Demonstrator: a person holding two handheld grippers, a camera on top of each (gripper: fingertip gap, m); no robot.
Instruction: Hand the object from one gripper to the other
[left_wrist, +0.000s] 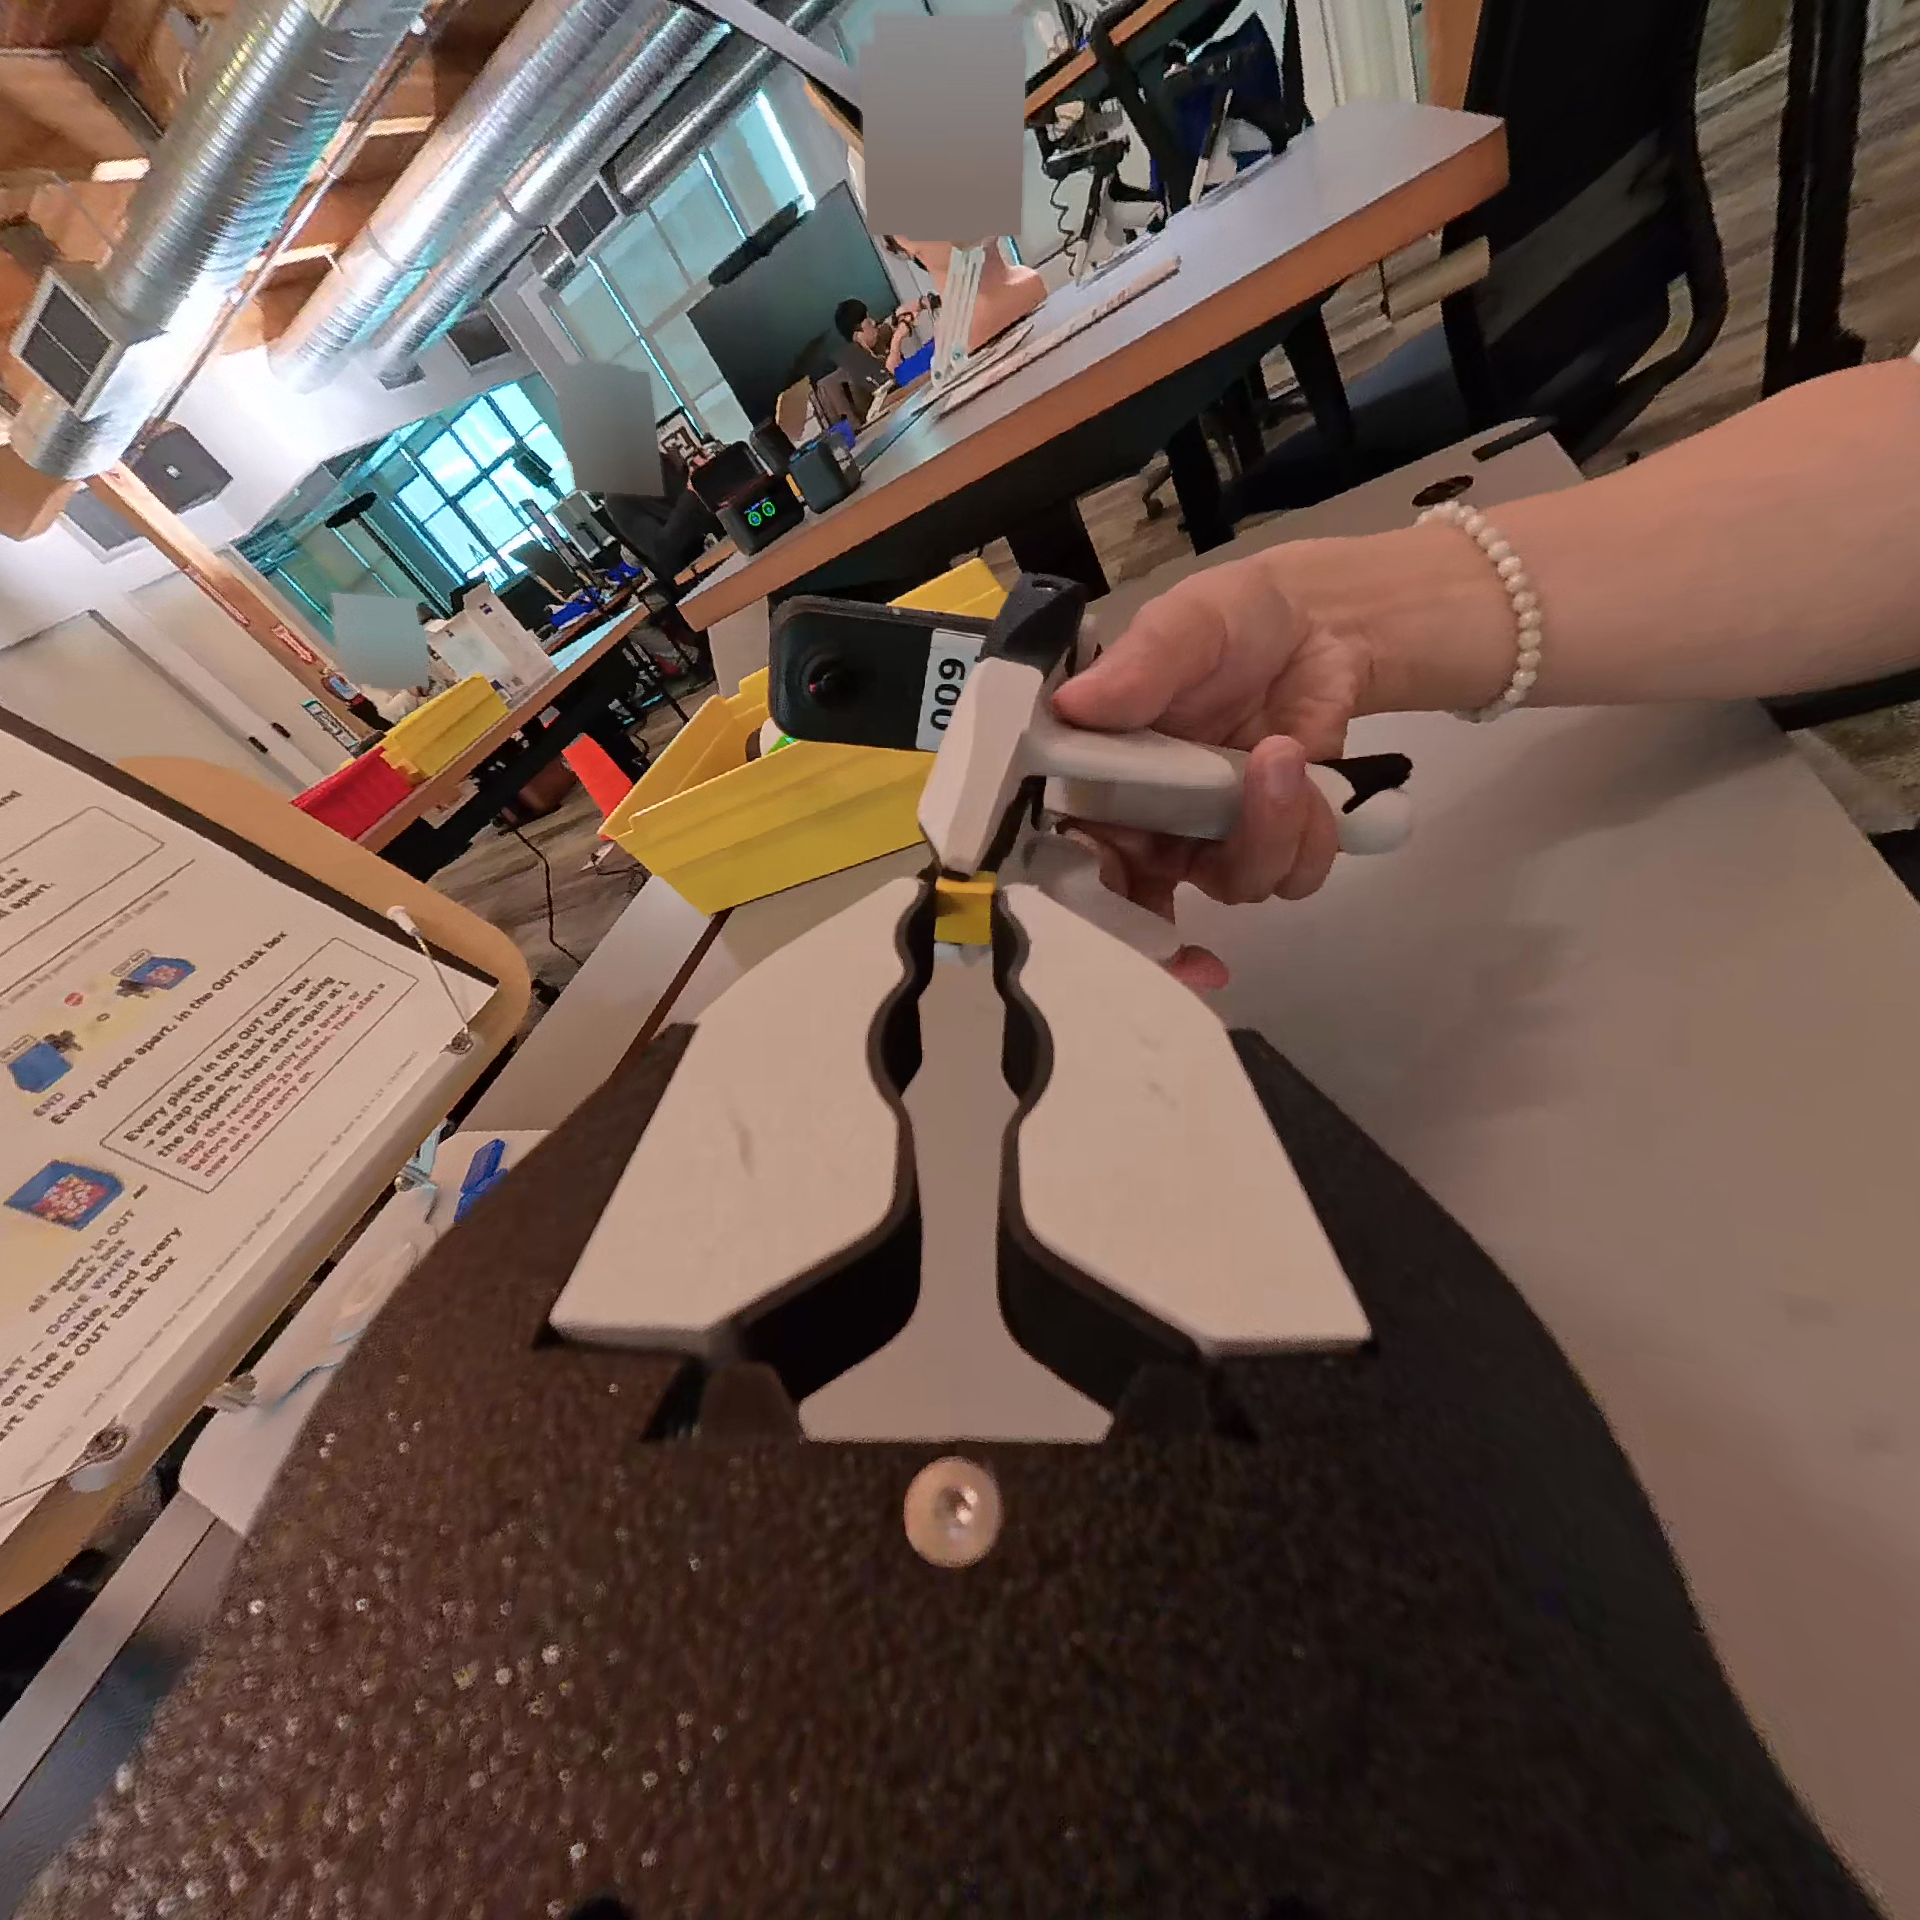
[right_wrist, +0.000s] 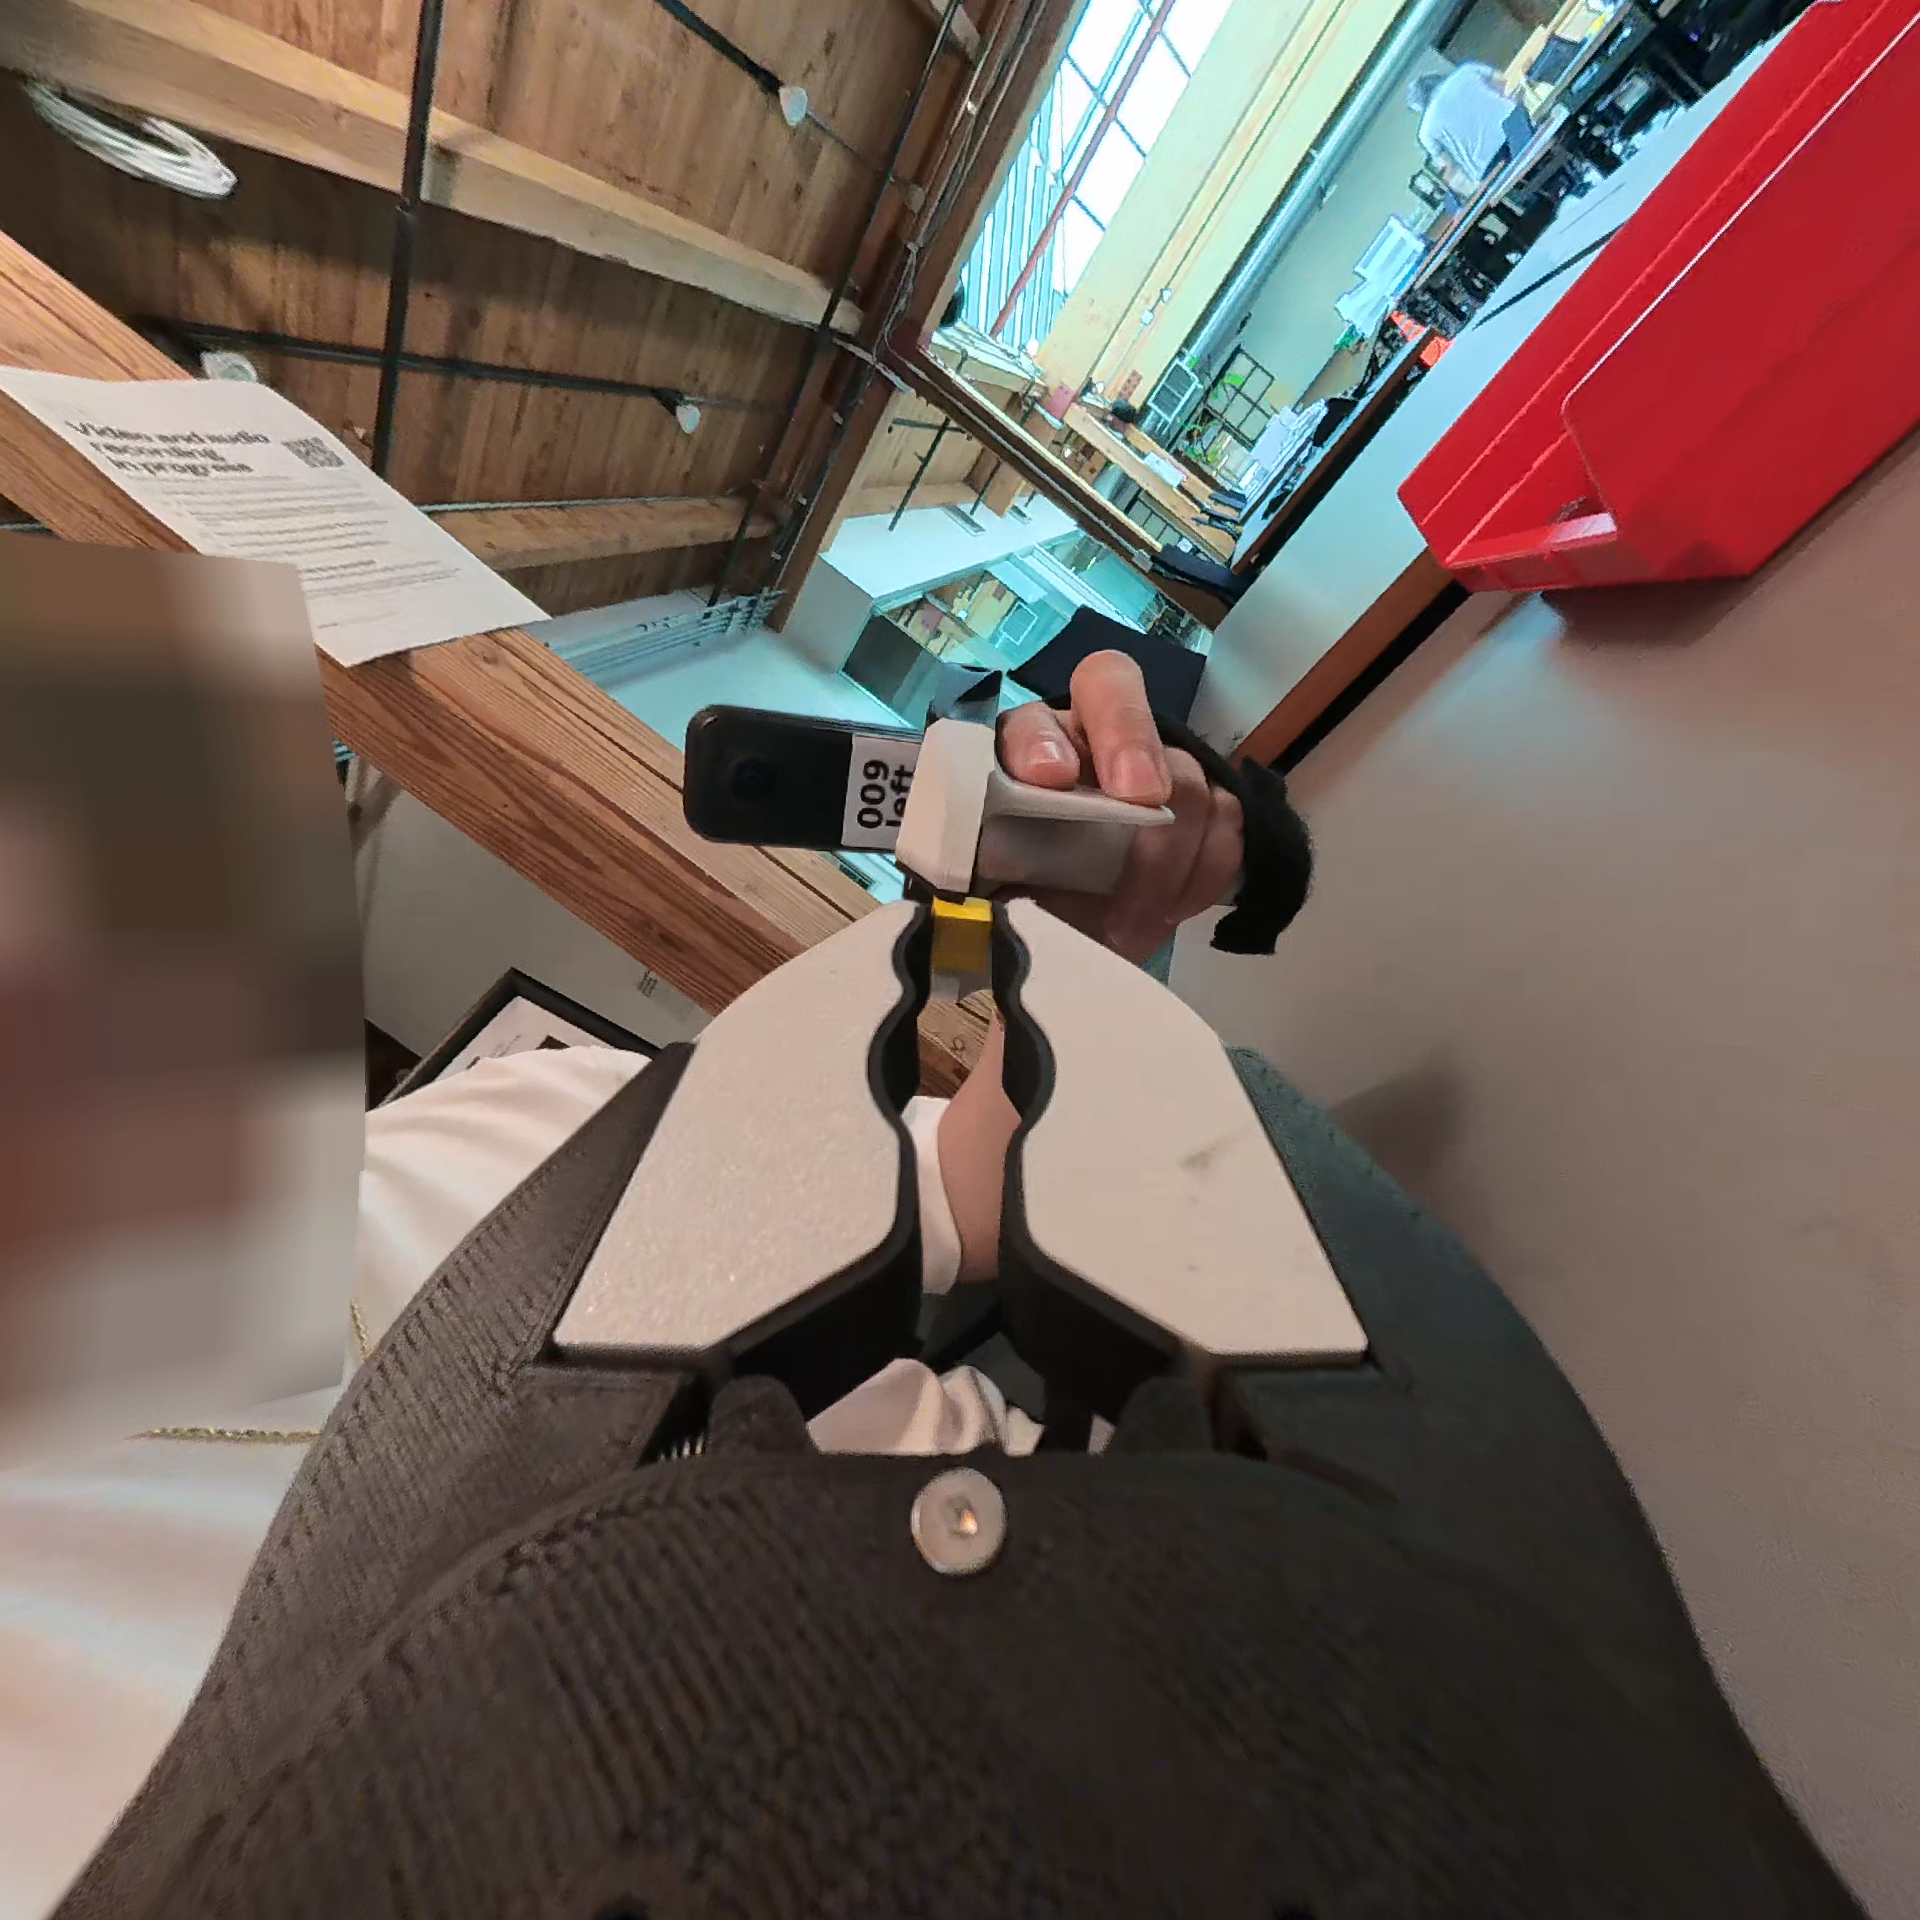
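Note:
A small yellow block (left_wrist: 960, 909) with a white piece under it sits between my left gripper's (left_wrist: 958, 914) fingertips, which close on its sides. The right gripper (left_wrist: 964, 864), held by a hand, comes in from above and its tips meet the block's top. In the right wrist view the yellow block (right_wrist: 958, 932) is pinched between my right gripper's (right_wrist: 956, 935) tips. There the left gripper (right_wrist: 940, 888) touches the block from above. Both grippers hold the block in the air above the table.
A yellow bin (left_wrist: 769, 821) stands on the grey table (left_wrist: 1558, 1039) behind the grippers. An instruction board (left_wrist: 208, 1091) leans at the left. A red bin (right_wrist: 1714, 364) sits on the table at the upper right in the right wrist view. Less than 4 cm separates the two grippers' tips.

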